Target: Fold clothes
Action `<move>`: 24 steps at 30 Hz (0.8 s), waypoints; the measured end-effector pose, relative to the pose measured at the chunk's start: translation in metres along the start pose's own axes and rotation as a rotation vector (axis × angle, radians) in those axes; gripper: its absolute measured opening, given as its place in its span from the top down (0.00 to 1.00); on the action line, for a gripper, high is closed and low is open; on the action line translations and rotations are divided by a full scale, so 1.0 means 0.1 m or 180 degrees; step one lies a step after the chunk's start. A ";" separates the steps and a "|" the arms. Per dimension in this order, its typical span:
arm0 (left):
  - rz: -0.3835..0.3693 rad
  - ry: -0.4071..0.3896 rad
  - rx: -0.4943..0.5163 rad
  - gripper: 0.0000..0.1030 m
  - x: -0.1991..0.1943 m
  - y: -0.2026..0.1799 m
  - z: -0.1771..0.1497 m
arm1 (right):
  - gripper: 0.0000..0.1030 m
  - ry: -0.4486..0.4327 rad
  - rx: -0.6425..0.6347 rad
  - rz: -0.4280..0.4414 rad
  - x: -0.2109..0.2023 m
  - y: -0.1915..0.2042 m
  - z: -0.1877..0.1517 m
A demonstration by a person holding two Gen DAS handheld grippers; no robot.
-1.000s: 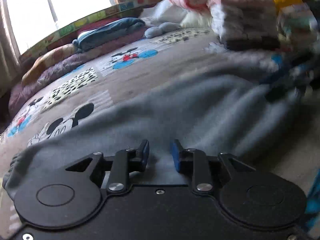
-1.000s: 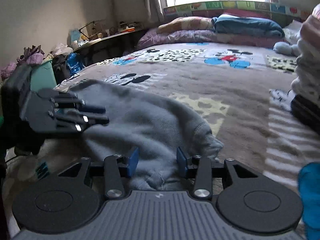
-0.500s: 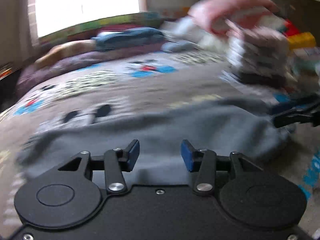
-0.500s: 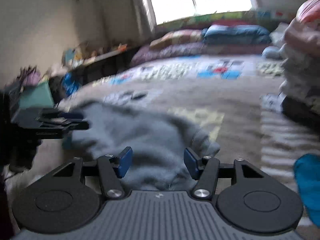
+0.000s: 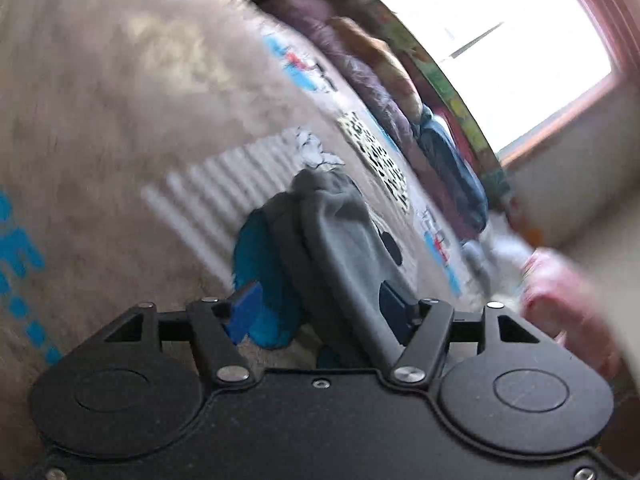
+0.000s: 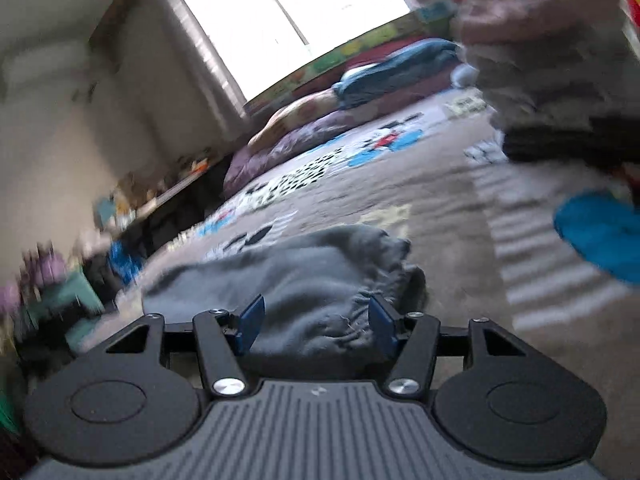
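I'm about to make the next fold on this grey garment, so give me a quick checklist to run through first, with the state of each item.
1. Right gripper open: ok, jaws wide apart.
2. Left gripper open: ok, jaws apart.
3. Grey garment between the right fingers: ok, its gathered edge sits in the gap, not clamped.
4. Garment lying flat: not ok, it is bunched and wrinkled on the bedspread.
5. Blue cloth clear of the garment: cannot tell; it looks apart in the right view but seems to overlap in the left.
6. Left view steady: not ok, tilted and blurred.
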State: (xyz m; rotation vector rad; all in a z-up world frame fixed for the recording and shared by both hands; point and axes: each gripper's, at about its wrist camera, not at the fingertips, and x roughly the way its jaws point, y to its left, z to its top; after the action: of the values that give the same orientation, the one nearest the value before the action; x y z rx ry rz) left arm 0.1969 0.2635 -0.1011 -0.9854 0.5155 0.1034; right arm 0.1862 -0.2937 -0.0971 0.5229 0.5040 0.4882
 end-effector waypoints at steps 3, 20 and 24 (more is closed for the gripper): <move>-0.0069 0.0028 -0.0286 0.36 0.11 0.12 0.07 | 0.40 -0.0055 0.0312 0.0006 0.05 -0.16 -0.05; 0.0012 -0.0091 -0.0197 0.38 0.91 -0.07 0.39 | 0.33 0.0169 0.0626 0.0076 0.36 -0.44 -0.05; 0.0112 -0.0181 -0.0036 0.68 0.92 -0.11 0.33 | 0.37 0.0190 0.0650 0.0087 0.40 -0.48 -0.04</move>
State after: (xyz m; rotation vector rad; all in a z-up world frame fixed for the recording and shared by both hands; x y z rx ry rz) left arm 0.2926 0.2709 -0.1208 -0.9818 0.4807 0.1655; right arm 0.2294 -0.3072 -0.1407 0.7131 0.6084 0.4822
